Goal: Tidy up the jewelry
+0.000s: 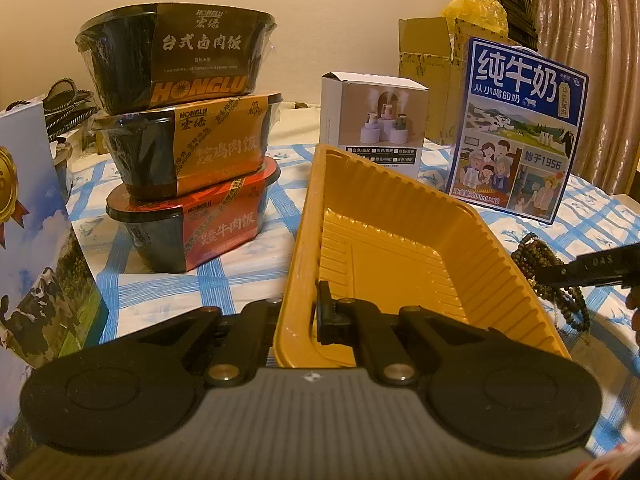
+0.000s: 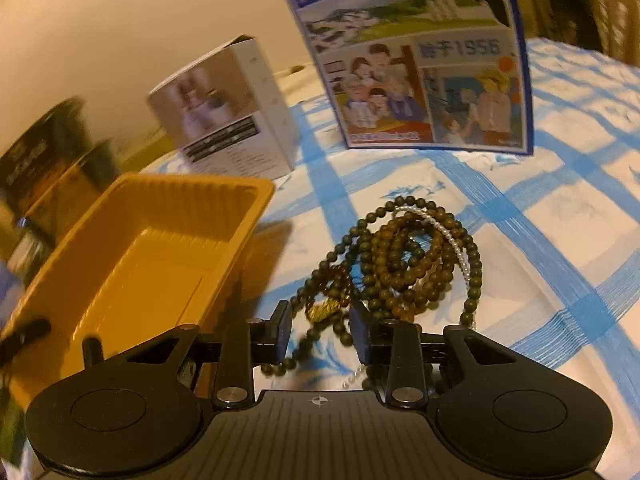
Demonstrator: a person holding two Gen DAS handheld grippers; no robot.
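Observation:
A yellow plastic tray [image 1: 404, 240] lies on the blue-checked cloth. My left gripper [image 1: 302, 312] is shut on the tray's near left rim, one finger inside and one outside. The tray also shows at the left of the right wrist view [image 2: 120, 264] and holds nothing. A tangled pile of dark green and brown bead strings with a thin pearl strand [image 2: 404, 256] lies right of the tray. My right gripper [image 2: 320, 328] is open, its fingers on either side of the pile's near end. The pile [image 1: 536, 256] and the right gripper's finger [image 1: 600, 268] show in the left wrist view.
Three stacked instant-rice bowls [image 1: 188, 136] stand left of the tray. A small white product box [image 1: 376, 124], a blue milk carton [image 1: 520, 132] and a cardboard box [image 1: 432, 60] stand behind. Another printed box [image 1: 36, 248] is at the near left.

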